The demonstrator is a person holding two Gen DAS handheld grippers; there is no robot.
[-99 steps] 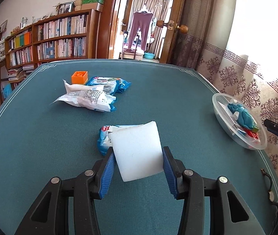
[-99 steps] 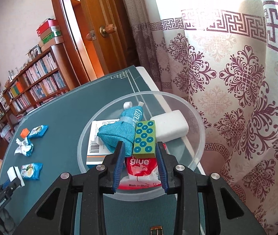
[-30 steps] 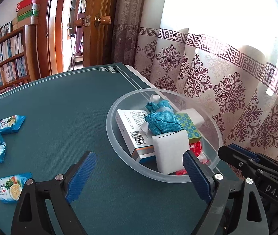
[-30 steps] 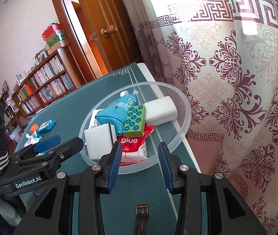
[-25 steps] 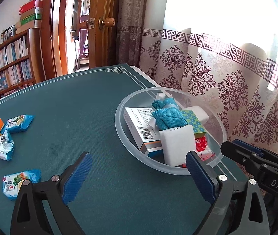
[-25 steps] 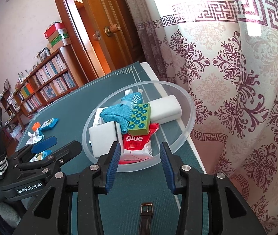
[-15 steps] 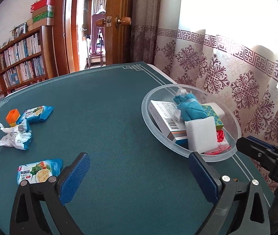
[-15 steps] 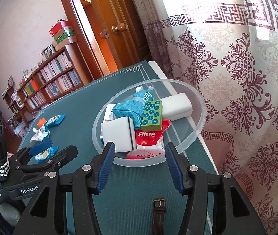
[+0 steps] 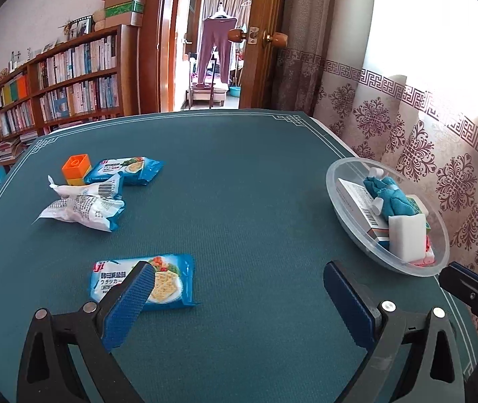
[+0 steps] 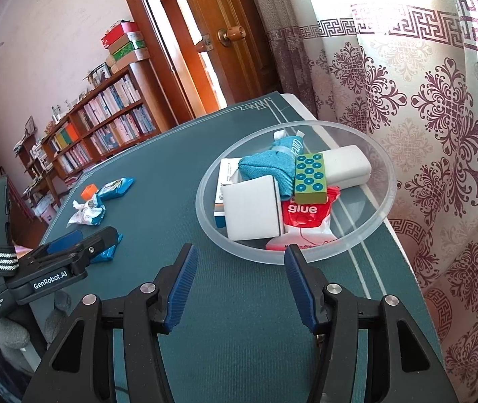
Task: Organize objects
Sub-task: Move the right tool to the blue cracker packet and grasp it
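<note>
With its jaws spread as wide as they go and nothing between them, the left gripper (image 9: 235, 288) hangs low over the teal table (image 9: 239, 174), released. Its left pad overlaps the near cracker packet (image 9: 168, 283) in view; contact cannot be told. Likely next pickup, since that packet lies closest.

Right gripper (image 10: 240, 280): jaws have just been opening, now partly apart, empty, aimed at the near rim of the clear plastic bowl (image 10: 382, 201). No pad touches the bowl.

Bowl sits at the table's curtain-side edge, apparently the collecting point. Inside: white sponge block (image 10: 250, 210) leaning upright against a barcoded carton (image 10: 227, 171), teal cloth pouch (image 10: 267, 169) on top, green dotted block (image 10: 309, 178), white bar (image 10: 346, 164), red glue packet (image 10: 306, 221) underneath.

Still loose on the table, well apart from the bowl: second cracker packet (image 9: 128, 169), crumpled white wrapper (image 9: 84, 208), orange block (image 9: 76, 166), clustered together at the far left. Judged: sorting partly done, four items left.

Risk: bowl is filling and the sponge stands on edge; another drop could tip it out.
</note>
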